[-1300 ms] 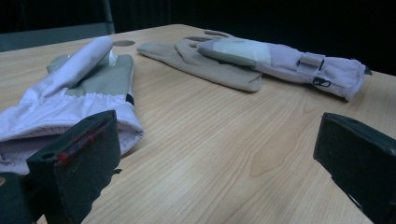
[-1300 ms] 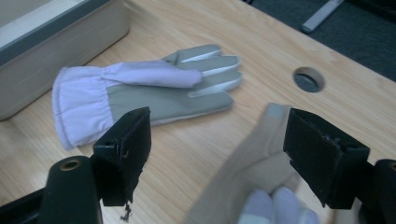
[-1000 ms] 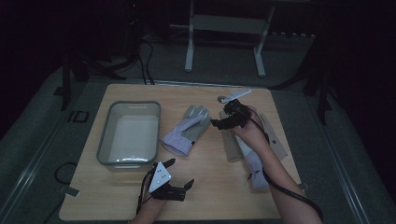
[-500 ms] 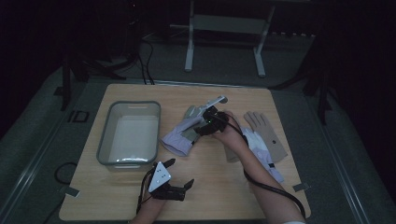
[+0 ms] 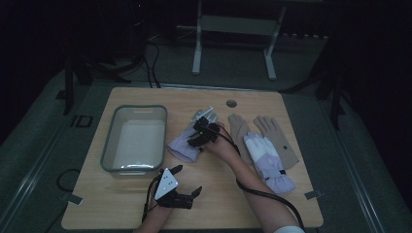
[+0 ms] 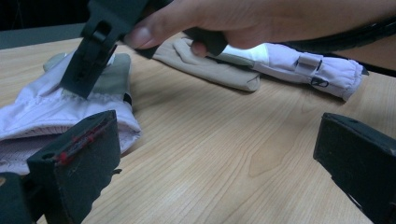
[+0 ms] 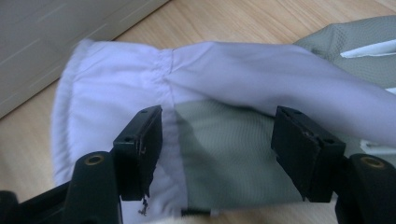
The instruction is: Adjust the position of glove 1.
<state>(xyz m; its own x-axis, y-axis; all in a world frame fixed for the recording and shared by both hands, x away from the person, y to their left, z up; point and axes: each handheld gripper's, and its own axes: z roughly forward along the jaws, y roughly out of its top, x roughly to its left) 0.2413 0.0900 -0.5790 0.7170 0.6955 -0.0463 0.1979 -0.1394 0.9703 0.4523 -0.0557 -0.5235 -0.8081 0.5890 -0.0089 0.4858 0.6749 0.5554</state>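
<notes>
My right gripper [image 7: 217, 154], jaws open and just narrowing, straddles the glove [image 7: 224, 98]. Next: pinch, lift toward the bin [image 5: 109, 145]. My left gripper [image 5: 182, 193] rests open.

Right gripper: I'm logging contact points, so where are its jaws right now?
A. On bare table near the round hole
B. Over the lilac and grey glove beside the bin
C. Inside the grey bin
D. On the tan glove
B: the right gripper has its open jaws straddling the lilac and grey glove, which lies beside the bin.
</notes>
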